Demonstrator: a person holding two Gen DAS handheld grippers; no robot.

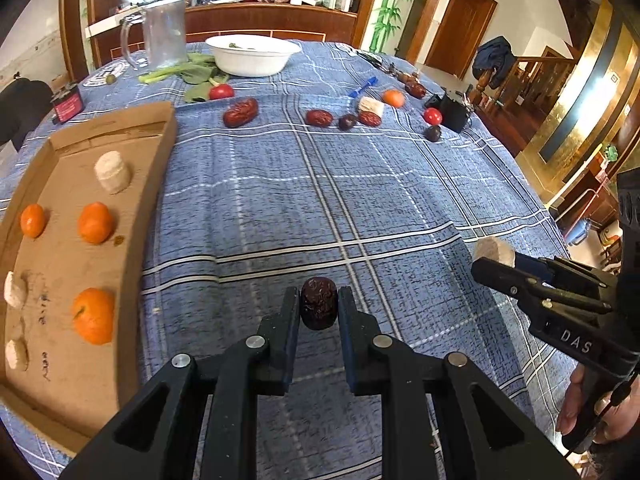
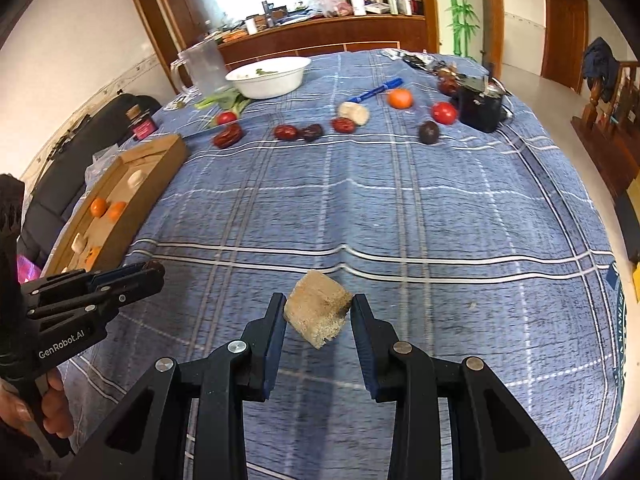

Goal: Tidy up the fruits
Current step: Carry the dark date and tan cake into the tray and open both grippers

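Dark date [image 1: 319,303] pinched — right hand-held gripper [image 1: 493,261] reads "DAS".

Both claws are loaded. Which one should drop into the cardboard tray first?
Left. The left claw, holding a date, sits nearer the tray; the right claw, with its pale chunk, is farther away.

This is a lived-in home, a dining area. A table under a blue plaid tablecloth [image 2: 400,208] fills the near space, with a white basin [image 1: 252,54] and a clear plastic pitcher [image 1: 162,32] at its far end. Behind them runs a wooden counter [image 2: 320,36] cluttered with bottles and bags. Far right are a wooden door [image 1: 460,26], a bamboo wall decal [image 1: 390,4] and a wooden stair railing [image 1: 532,76] with a jacket [image 1: 494,56] hung on it.
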